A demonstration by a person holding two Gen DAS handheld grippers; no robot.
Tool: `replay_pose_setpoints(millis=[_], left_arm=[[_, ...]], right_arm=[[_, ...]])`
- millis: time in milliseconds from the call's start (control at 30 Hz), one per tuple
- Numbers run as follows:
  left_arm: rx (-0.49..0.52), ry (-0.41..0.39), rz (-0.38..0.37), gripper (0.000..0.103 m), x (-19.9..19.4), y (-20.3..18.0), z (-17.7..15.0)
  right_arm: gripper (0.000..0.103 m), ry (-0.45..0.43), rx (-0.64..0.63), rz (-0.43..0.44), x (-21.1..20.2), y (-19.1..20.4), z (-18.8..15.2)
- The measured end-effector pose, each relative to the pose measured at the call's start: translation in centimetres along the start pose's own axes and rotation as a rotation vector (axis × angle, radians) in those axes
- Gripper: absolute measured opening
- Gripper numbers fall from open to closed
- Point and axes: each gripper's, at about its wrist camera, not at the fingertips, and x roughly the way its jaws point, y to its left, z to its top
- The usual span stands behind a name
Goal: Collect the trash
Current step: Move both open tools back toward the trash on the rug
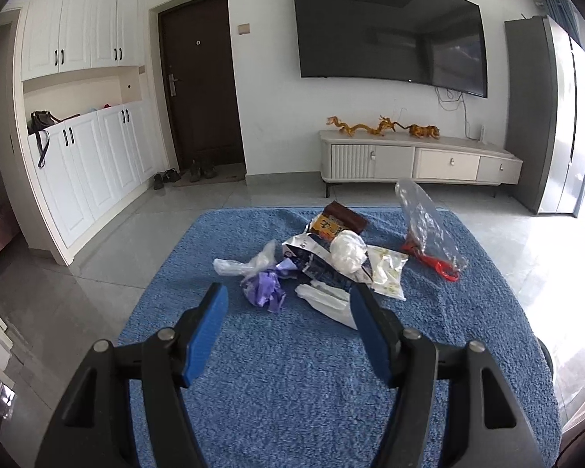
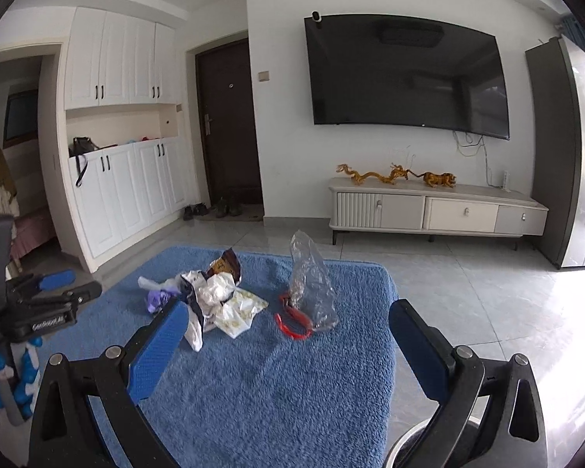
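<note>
The left gripper (image 1: pixel 288 304) is held with its blue pads spread wide and nothing between them, above the near half of a blue towel-covered table (image 1: pixel 277 397). The right gripper (image 2: pixel 288 323) is likewise seen wide apart and empty, over the same surface.

The trash pile (image 1: pixel 319 261) is found at about 12 o'clock of the left gripper, just beyond its fingertips: a purple crumpled glove (image 1: pixel 267 290), a white tissue ball (image 1: pixel 347 251), printed wrappers and a brown packet (image 1: pixel 345 216). A clear plastic bag (image 1: pixel 429 230) with a red strip is stood upright at 1 o'clock, apart from the pile.

From the right wrist view, the pile is seen at 11 o'clock and the clear bag at 12 o'clock. The left pad of the right gripper is seen overlapping the near edge of the pile; contact cannot be told.

Bare towel is left open near both grippers. The far edge of the table is met just behind the trash, and the right edge lies close to the right gripper's right finger.

Beyond, grey floor tiles (image 2: pixel 468 284), a wall television (image 2: pixel 405 74), a low white console (image 2: pixel 436 210), a dark door (image 2: pixel 230 124) and white cabinets (image 2: pixel 128 179) are seen.
</note>
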Motion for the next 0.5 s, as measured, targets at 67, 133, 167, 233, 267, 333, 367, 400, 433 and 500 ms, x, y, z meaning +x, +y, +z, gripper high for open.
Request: replay_pose_setpoints(millis=[67,133,167,233,267,333,367,400,433,500], left_arm=[[-0.013,-0.001,-0.002,0.064,-0.1,0.4,-0.2],[-0.024,-0.002,0.002,0.064,-0.2,1.2,-0.4],[-0.030,-0.003,0.005,0.064,-0.3,1.6,-0.5],[-0.042,0.001,0.012,0.064,-0.4,2.7,-0.8],[-0.045,0.007,0.017,0.064,-0.4,3.1,-0.9],[-0.058,0.028,0.012,0.064,-0.2,4.1,-1.1],[-0.067,0.041,0.001,0.064,-0.1,4.7,-1.1],[-0.075,0.051,-0.015,0.064,0.0,5.2,-1.1],[-0.077,0.057,-0.031,0.063,0.2,5.6,-1.1],[-0.058,0.066,-0.054,0.064,0.5,6.2,-1.2]], right_arm=[[0.103,0.005,-0.001,0.009,-0.1,-0.3,0.0],[0.103,0.003,0.003,0.018,-0.3,-0.5,0.2],[0.103,0.003,0.004,0.018,-0.4,-0.5,0.2],[0.103,-0.002,0.006,0.015,-0.7,-0.3,0.3],[0.103,-0.007,0.010,0.017,-0.9,-0.3,0.3],[0.103,-0.025,0.019,0.020,-1.4,-0.1,0.3],[0.103,-0.039,0.021,0.017,-1.6,0.1,0.3],[0.103,-0.051,0.022,0.013,-1.9,0.2,0.3],[0.103,-0.054,0.026,0.008,-2.0,0.3,0.3],[0.103,-0.040,0.039,0.004,-2.0,0.5,0.4]])
